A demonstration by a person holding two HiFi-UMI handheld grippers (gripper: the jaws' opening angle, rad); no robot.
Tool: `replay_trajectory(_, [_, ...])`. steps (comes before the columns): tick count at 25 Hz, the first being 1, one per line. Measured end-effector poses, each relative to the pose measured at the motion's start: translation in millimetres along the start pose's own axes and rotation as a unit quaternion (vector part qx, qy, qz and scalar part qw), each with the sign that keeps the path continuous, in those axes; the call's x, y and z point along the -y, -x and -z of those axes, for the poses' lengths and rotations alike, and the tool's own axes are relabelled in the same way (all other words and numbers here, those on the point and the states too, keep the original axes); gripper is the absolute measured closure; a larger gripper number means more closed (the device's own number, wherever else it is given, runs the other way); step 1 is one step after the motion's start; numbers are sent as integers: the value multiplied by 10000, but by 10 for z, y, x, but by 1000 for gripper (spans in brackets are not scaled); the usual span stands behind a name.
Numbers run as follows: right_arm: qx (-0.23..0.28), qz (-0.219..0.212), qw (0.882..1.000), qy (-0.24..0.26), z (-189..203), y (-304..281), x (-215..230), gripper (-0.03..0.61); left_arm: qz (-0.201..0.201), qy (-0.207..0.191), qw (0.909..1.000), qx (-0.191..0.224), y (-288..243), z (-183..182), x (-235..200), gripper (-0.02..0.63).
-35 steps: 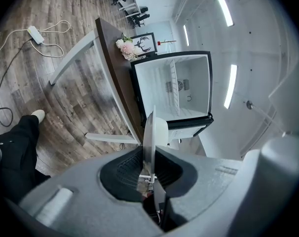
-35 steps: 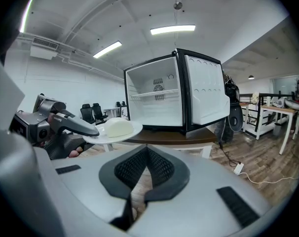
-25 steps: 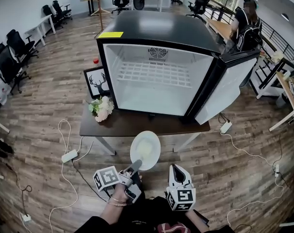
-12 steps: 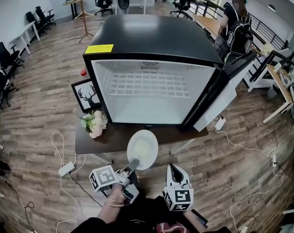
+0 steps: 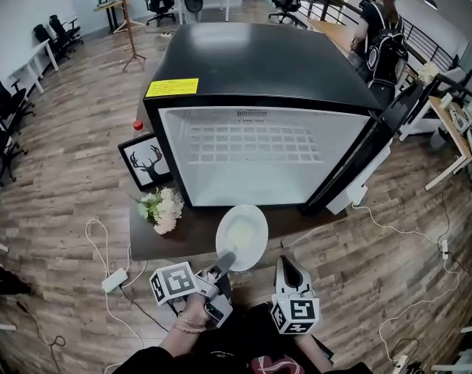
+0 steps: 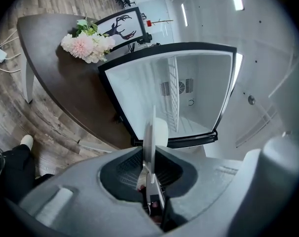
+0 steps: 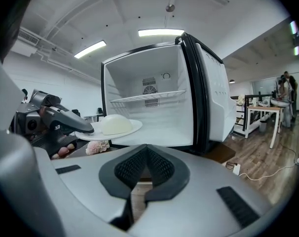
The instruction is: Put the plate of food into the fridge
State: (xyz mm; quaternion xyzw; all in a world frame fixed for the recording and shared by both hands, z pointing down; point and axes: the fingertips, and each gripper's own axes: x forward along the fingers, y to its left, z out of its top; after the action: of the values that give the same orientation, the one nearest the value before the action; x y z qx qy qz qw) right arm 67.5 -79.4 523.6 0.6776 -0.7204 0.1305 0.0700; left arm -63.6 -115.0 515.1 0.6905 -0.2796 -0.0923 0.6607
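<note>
The plate of food point(image 5: 242, 236) hangs above the near edge of the surface point(image 5: 174, 236), just in front of the open fridge point(image 5: 259, 61). The left gripper point(image 5: 227, 258) pinches only its near rim. The right gripper point(image 5: 287, 268), pressed together and empty, waits to the right. Held by one edge, the plate could sag and spill, or its far rim could clip the fridge's lower lip.
</note>
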Motion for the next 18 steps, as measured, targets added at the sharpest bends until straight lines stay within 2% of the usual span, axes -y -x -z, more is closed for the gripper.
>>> replay_trajectory(5, [-108,-1,9999,117,50,-58,-120,571,-19,51,10000,13,-18,-164,-33,560])
replay_trajectory(11, [-146,-84,9997,183,15,-250,-37,571,-79,-25,9998,176,-196,-348,-73,560])
replay_trajectory(18, [-278,-386,9983,344,-70,-557,92,571,-51,164,9989,444,-474,-550,-140,560])
